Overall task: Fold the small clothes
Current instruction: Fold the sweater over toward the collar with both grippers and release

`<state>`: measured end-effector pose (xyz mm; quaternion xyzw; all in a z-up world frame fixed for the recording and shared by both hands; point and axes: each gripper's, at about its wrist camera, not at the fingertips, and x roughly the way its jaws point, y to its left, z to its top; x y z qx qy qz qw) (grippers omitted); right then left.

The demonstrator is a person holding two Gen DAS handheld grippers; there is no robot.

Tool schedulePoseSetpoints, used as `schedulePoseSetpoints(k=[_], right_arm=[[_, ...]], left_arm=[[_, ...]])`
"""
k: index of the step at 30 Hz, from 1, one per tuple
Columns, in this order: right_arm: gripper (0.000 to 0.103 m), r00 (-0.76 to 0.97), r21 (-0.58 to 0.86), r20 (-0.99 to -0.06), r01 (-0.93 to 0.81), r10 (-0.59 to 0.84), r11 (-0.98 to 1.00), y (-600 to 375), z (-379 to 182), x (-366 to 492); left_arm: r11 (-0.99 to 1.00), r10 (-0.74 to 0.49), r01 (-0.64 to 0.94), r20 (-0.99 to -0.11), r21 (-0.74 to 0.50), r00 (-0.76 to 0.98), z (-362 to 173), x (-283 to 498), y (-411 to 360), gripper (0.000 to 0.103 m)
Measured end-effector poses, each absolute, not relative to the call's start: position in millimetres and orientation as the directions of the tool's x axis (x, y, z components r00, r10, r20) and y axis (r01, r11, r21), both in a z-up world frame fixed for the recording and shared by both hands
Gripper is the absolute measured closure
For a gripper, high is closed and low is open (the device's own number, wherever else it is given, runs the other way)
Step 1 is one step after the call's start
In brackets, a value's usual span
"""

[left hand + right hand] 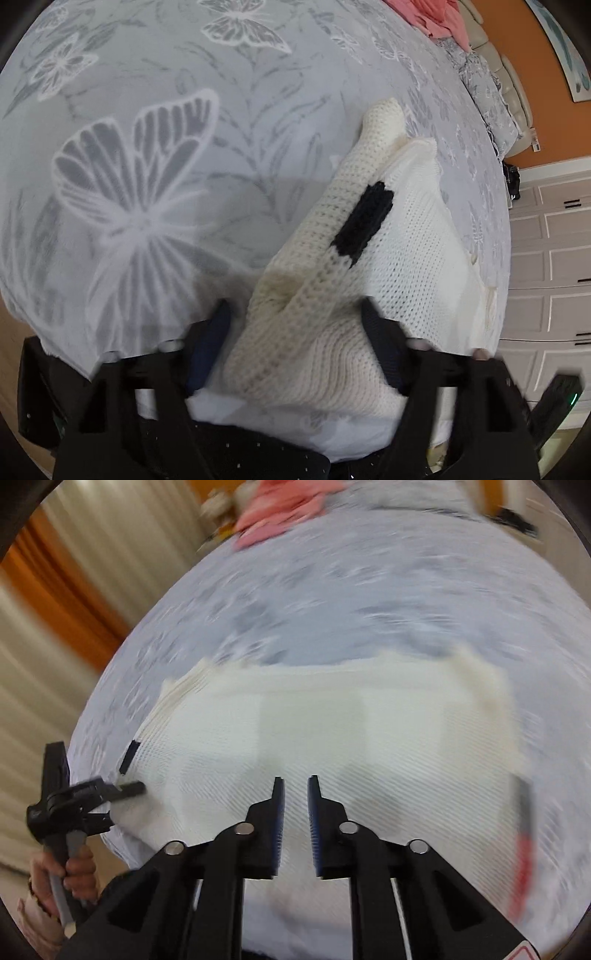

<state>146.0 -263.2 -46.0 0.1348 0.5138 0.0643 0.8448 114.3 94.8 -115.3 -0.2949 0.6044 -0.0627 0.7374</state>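
A cream knitted sweater with a black stripe lies on a grey butterfly-print bedspread. My left gripper stands open with a bunched sleeve of the sweater between its fingers. In the right wrist view the sweater lies spread flat and blurred. My right gripper hovers over its near part, fingers slightly apart and empty. The left gripper shows there at the sweater's left edge.
Pink clothes lie at the far end of the bed, also in the right wrist view. White cabinet doors stand to the right. Curtains hang to the left. A red and grey object lies blurred at right.
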Motion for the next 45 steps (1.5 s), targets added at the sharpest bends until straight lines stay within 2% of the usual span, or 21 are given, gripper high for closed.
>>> schedulePoseSetpoints(k=[1,3,5,7,14,18,20,24,26,27,30,31,32,34,37,42,45], right_arm=[[0.092,0.451,0.294,-0.856,0.021,0.253,0.956,-258.1,-51.9,154.3],[0.092,0.402,0.280,-0.881,0.013,0.251,0.960,-245.2,-74.2,179.7],[0.096,0.325,0.229,-0.922,0.019,0.210,0.973,-243.6,-101.7,198.3],[0.097,0.336,0.223,-0.919,0.006,0.208,0.975,-247.0,-111.5,199.9],[0.098,0.333,0.222,-0.919,-0.003,0.210,0.975,-239.3,-116.5,208.0],[0.096,0.344,0.356,-0.882,0.036,0.322,0.934,-261.7,-107.9,201.3],[0.088,0.395,0.436,-0.840,0.086,0.371,0.896,-284.4,-93.5,186.8],[0.083,0.505,0.470,-0.796,0.170,0.334,0.866,-348.2,-63.8,126.6],[0.071,0.518,0.465,-0.800,0.215,0.303,0.859,-376.8,-60.0,97.7],[0.069,0.513,0.454,-0.810,0.243,0.284,0.857,-392.3,-60.4,82.3],[0.061,0.496,0.466,-0.819,0.278,0.290,0.840,-416.3,-63.0,56.3],[0.053,0.492,0.476,-0.817,0.279,0.302,0.834,-418.9,-62.7,52.0],[0.045,0.491,0.487,-0.812,0.273,0.315,0.830,-419.7,-61.8,47.7],[0.034,0.501,0.519,-0.790,0.240,0.353,0.820,-414.9,-59.2,44.4],[0.032,0.494,0.566,-0.762,0.195,0.418,0.801,-396.6,-59.7,58.1],[0.031,0.423,0.550,-0.792,0.180,0.440,0.816,-359.3,-75.2,92.5],[0.027,0.396,0.505,-0.825,0.196,0.404,0.840,-344.0,-82.8,101.1]], left_arm=[[0.810,-0.464,-0.264,-0.848,-0.523,0.254,-116.3,115.4,94.1,0.063],[0.773,-0.503,-0.292,-0.825,-0.563,0.257,-118.4,114.5,101.2,0.075],[0.757,-0.523,-0.294,-0.811,-0.583,0.262,-116.6,114.8,104.9,0.081],[0.757,-0.531,-0.271,-0.801,-0.595,0.276,-107.7,113.2,103.4,0.086],[0.760,-0.589,-0.054,-0.722,-0.648,0.364,-33.2,117.2,53.9,0.089],[0.743,-0.642,0.072,-0.678,-0.665,0.358,4.2,114.8,1.8,0.089],[0.744,-0.657,0.134,-0.680,-0.655,0.327,13.7,112.2,-32.6,0.089],[0.756,-0.653,0.264,-0.719,-0.599,0.239,9.8,95.3,-115.8,0.088],[0.762,-0.634,0.301,-0.756,-0.573,0.165,-11.8,81.8,-150.4,0.088],[0.773,-0.604,0.331,-0.788,-0.541,0.121,-29.4,72.7,-170.9,0.087],[0.826,-0.486,0.348,-0.873,-0.444,0.039,-76.5,47.2,-202.2,0.074],[0.835,-0.472,0.338,-0.881,-0.434,0.035,-81.9,41.2,-202.2,0.068],[0.833,-0.484,0.336,-0.873,-0.440,0.055,-80.5,33.5,-197.4,0.064],[0.832,-0.493,0.352,-0.863,-0.429,0.111,-67.8,26.2,-186.0,0.046],[0.869,-0.426,0.365,-0.881,-0.335,0.205,-45.1,14.7,-163.8,0.025],[0.904,-0.365,0.334,-0.891,-0.269,0.271,-28.2,15.9,-131.8,0.024],[0.919,-0.340,0.300,-0.899,-0.256,0.274,-30.4,19.7,-125.5,0.024]])
